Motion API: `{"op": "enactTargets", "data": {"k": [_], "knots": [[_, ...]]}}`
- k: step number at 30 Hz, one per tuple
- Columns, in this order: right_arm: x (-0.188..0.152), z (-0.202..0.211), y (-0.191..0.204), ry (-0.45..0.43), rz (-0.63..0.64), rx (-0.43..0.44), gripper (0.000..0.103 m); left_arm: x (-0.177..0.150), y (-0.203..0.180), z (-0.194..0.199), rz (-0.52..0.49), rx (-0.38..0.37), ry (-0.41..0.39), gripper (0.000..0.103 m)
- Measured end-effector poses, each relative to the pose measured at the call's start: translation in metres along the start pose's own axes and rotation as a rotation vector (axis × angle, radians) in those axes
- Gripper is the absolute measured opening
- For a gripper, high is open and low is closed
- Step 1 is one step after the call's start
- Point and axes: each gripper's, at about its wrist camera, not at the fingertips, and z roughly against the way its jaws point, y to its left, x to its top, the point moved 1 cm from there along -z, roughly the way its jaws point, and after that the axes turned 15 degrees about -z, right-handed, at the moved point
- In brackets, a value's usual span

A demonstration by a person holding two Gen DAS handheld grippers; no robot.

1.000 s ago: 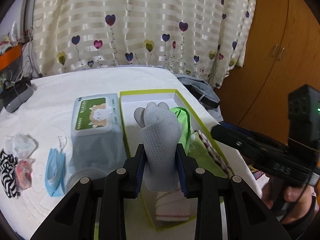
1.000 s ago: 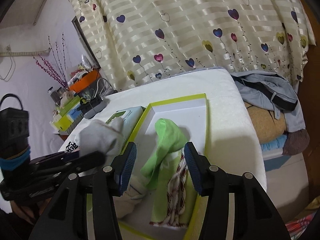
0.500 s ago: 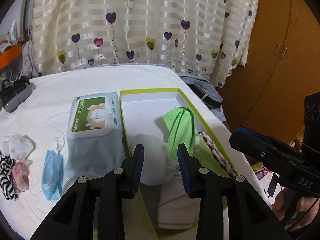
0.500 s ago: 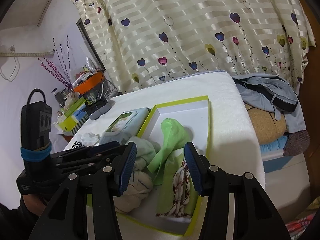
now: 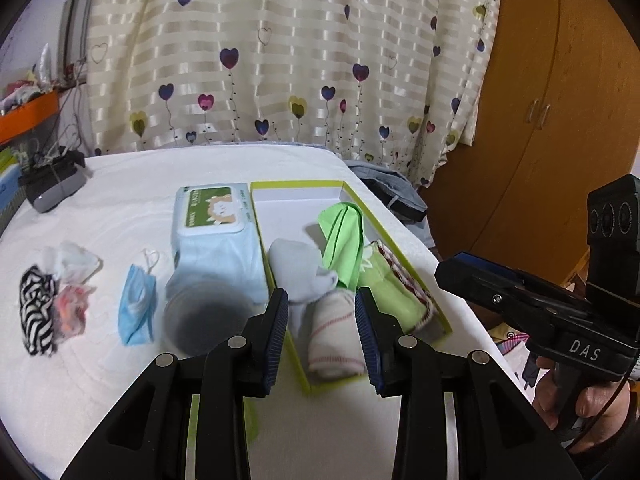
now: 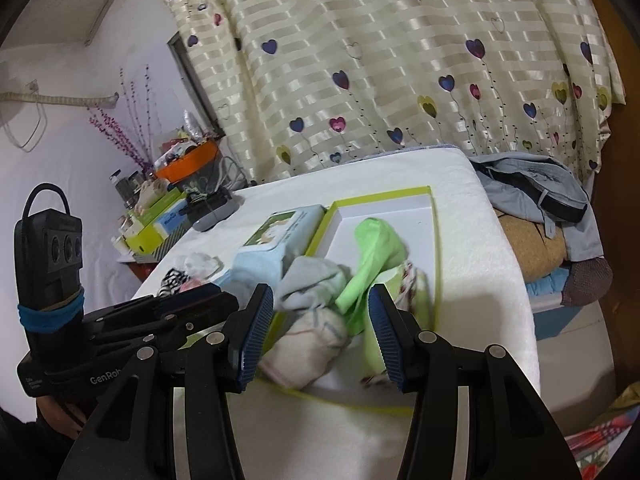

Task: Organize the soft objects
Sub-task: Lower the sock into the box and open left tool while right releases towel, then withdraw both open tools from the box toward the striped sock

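Left gripper (image 5: 321, 334): jaws spread wide, nothing between the pads, poised above the near end of the shallow white cardboard box with lime-green rim (image 5: 296, 188). Right gripper (image 6: 316, 336): likewise wide open and empty, over the same near end.

Contents of box: pale grey sock (image 5: 296, 268) slumped against the left wall, its toe draped over a rolled white cloth with thin red stripes (image 5: 336, 336) at the near end. Bright green cloth (image 5: 344, 236) stands tented mid-box, leaning on a folded light-green piece with red-and-white patterned fabric along the right wall. Far half of box bare.

Outside the box, on the white-covered table (image 5: 120, 208): pack of wet wipes (image 5: 212, 232) touching the box's left wall; blue face mask (image 5: 136, 304) near the left side; black-and-white striped fabric (image 5: 36, 312), a white crumpled piece and a pink one bunched toward the left edge.

Risks, as judged: grey sock lies loose and high, so it may spill over the left wall if brushed. Pinching the mask by an ear loop would let it swing and drop. The bunched pieces may lift together as a clump.
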Motion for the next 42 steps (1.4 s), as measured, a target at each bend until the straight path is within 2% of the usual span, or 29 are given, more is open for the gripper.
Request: {"op": "enactTargets", "data": {"k": [9,14,18,27,33,37,42], "knots": [[-0.027,0.018,0.027,-0.012,0.056,-0.048,0.051,-0.028,-0.002,0.038,0.01,0.01,-0.019,0.033],[-0.049,0.021,0.037,0.033,0.093,-0.085,0.051,-0.045,-0.003,0.052,0.015,0.003,-0.019,0.033],[-0.062,0.028,0.046,0.032,0.126,-0.11,0.051,-0.059,-0.006,0.062,0.022,0.002,-0.016,0.033],[-0.091,0.037,0.068,0.023,0.18,-0.078,0.051,-0.085,0.005,0.085,0.073,0.024,-0.036,0.033],[-0.105,0.033,0.08,0.051,0.191,-0.028,0.051,-0.105,0.019,0.094,0.123,0.041,-0.031,0.033],[-0.118,0.028,0.093,0.07,0.257,-0.019,0.051,-0.116,0.029,0.1,0.157,0.058,-0.03,0.033],[-0.13,0.019,0.115,0.12,0.316,0.055,0.051,-0.131,0.048,0.106,0.201,0.101,-0.025,0.033]]}}
